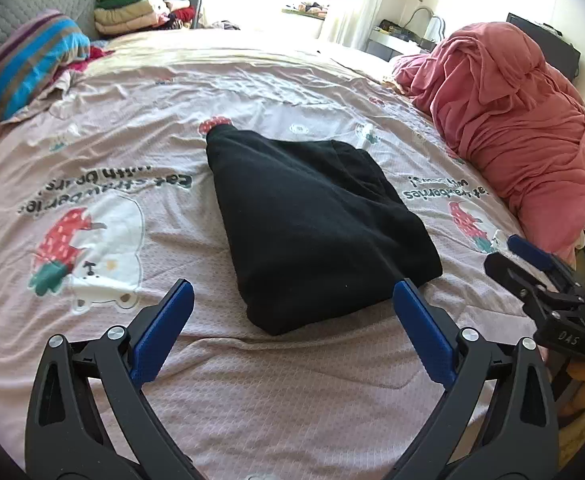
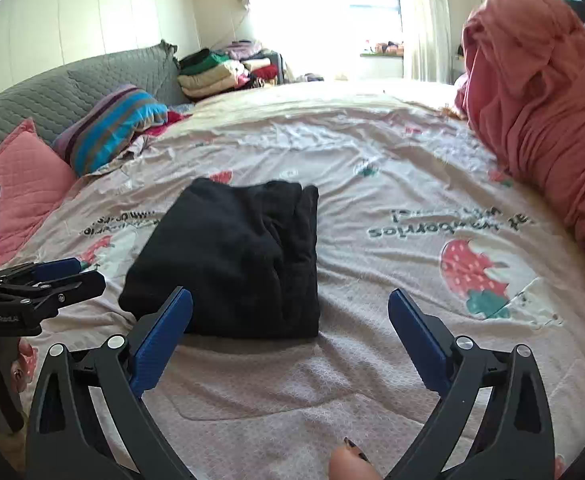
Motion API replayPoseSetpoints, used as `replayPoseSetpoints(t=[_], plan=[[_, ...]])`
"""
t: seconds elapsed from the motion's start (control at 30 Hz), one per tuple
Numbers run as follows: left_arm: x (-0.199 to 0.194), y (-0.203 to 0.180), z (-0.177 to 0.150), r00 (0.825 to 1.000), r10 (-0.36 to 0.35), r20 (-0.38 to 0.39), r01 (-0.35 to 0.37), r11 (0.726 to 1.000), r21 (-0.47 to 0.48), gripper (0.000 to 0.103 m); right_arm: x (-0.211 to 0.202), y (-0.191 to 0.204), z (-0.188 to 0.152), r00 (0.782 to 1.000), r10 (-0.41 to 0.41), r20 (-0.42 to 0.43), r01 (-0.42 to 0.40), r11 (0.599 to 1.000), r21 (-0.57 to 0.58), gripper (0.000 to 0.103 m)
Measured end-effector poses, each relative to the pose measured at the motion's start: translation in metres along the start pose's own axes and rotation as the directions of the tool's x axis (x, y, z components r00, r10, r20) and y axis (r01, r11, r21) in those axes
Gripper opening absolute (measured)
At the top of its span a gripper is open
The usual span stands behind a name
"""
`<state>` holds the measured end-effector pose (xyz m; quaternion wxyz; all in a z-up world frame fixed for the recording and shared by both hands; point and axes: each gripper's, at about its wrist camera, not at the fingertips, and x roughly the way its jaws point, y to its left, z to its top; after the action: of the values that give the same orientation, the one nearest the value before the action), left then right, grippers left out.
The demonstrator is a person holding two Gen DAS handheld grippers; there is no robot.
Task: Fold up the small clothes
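"DAS" on right tongs (image 1: 548, 280) (bedsheet (image 1: 292, 400) print illegible)

Black garment (image 1: 316, 224) lay folded on the pink strawberry-print bedsheet (image 1: 252, 400), mid-bed. Thick, soft-looking fabric, matte. Folded into a compact, roughly rectangular bundle of several layers; stacked edges showed along one side (image 2: 300, 232). Near edge was a rounded fold, far end narrower. Flat on the sheet, nothing touching it.

Both wrist views look low and close across the bed (image 1: 252, 400) toward the window, sharing the folded black garment (image 1: 312, 216) between them.
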<state>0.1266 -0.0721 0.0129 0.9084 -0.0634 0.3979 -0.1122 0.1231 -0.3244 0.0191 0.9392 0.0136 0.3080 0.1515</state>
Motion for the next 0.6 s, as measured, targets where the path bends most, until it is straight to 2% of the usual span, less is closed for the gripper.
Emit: replayPoseSetpoints(t=[0.6], plan=[[-0.05,0.017,-0.016,0.996,0.042,0.084,-0.041,0.999,-0.005,0.094,-0.031,0.025,0.001,0.998,-0.004,0.065,0.005,1.0,-0.016,0.098]])
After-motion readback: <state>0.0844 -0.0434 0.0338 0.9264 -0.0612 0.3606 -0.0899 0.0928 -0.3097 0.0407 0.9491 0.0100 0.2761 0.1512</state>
